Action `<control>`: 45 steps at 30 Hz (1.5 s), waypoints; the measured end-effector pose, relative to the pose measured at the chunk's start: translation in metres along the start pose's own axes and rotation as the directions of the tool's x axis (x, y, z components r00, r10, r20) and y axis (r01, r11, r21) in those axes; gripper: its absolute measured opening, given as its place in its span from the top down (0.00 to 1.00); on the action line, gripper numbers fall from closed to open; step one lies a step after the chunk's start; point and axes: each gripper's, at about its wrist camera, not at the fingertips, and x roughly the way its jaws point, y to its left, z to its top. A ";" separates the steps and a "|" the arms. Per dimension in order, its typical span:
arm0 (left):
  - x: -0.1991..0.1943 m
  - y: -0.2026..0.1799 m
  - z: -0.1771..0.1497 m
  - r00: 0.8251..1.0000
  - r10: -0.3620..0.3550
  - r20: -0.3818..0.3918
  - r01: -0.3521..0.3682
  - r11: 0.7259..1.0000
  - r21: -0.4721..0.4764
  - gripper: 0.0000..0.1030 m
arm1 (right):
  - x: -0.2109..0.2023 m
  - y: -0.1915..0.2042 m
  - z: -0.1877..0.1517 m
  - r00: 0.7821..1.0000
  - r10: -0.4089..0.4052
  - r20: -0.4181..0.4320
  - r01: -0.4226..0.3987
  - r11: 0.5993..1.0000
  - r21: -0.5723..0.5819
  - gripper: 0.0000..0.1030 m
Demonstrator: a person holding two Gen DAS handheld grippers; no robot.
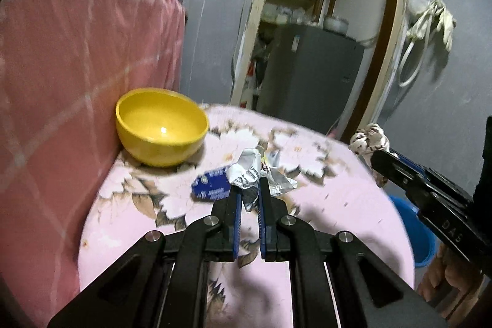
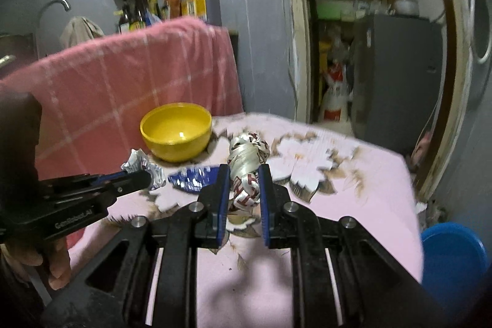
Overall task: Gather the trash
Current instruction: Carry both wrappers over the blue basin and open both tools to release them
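My left gripper [image 1: 249, 188] is shut on a crumpled silver wrapper [image 1: 250, 171], held just above the pink flowered tabletop [image 1: 338, 199]. In the right wrist view that same gripper [image 2: 150, 177] comes in from the left with the silver wrapper [image 2: 138, 165] in its tip. My right gripper [image 2: 244, 174] is shut on a crumpled white wrapper with red print [image 2: 247, 162]; in the left wrist view it [image 1: 373, 159] enters from the right with the white wrapper [image 1: 367, 140] at its tip. A blue wrapper [image 1: 210, 185] [image 2: 192, 180] lies flat on the table near both grippers.
A yellow bowl [image 1: 161, 126] [image 2: 176, 131] stands on the table against a pink checked cloth [image 1: 77, 66]. A blue bucket [image 2: 452, 260] [image 1: 415, 232] sits on the floor off the table's right edge. Behind is a doorway with a grey fridge [image 1: 310, 73]. A person's hand [image 2: 52, 263] holds the left gripper.
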 end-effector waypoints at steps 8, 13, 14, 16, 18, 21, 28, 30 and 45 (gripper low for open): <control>-0.025 -0.030 0.022 0.992 -0.030 0.123 0.028 0.999 0.018 0.93 | -0.056 -0.001 0.023 0.984 -0.049 0.171 0.053 0.998 -0.018 0.74; -0.028 -0.061 0.028 0.984 -0.064 0.167 0.054 0.997 0.061 0.93 | -0.084 -0.015 0.028 0.966 -0.096 0.240 0.102 0.995 -0.015 0.74; -0.027 -0.069 0.029 0.982 -0.074 0.173 0.063 0.996 0.071 0.93 | -0.091 -0.020 0.028 0.961 -0.110 0.254 0.116 0.993 -0.010 0.74; -0.024 -0.082 0.029 0.979 -0.091 0.180 0.076 0.993 0.087 0.93 | -0.099 -0.029 0.026 0.954 -0.132 0.271 0.137 0.991 0.003 0.74; -0.019 -0.100 0.028 0.976 -0.115 0.186 0.096 0.990 0.108 0.93 | -0.108 -0.042 0.023 0.945 -0.158 0.287 0.157 0.987 0.025 0.73; -0.012 -0.122 0.025 0.970 -0.150 0.192 0.124 0.983 0.138 0.93 | -0.123 -0.063 0.018 0.927 -0.206 0.312 0.198 0.978 0.059 0.73; 0.015 -0.193 0.021 0.948 -0.263 0.179 0.222 0.950 0.221 0.93 | -0.165 -0.118 0.000 0.867 -0.347 0.357 0.323 0.938 0.127 0.73; 0.024 -0.212 0.019 0.944 -0.289 0.159 0.245 0.937 0.247 0.93 | -0.174 -0.136 -0.007 0.854 -0.380 0.355 0.347 0.925 0.154 0.73; 0.123 -0.313 -0.032 0.922 -0.346 -0.173 0.385 0.864 0.325 0.93 | -0.180 -0.245 -0.093 0.850 -0.503 0.156 0.436 0.838 0.329 0.73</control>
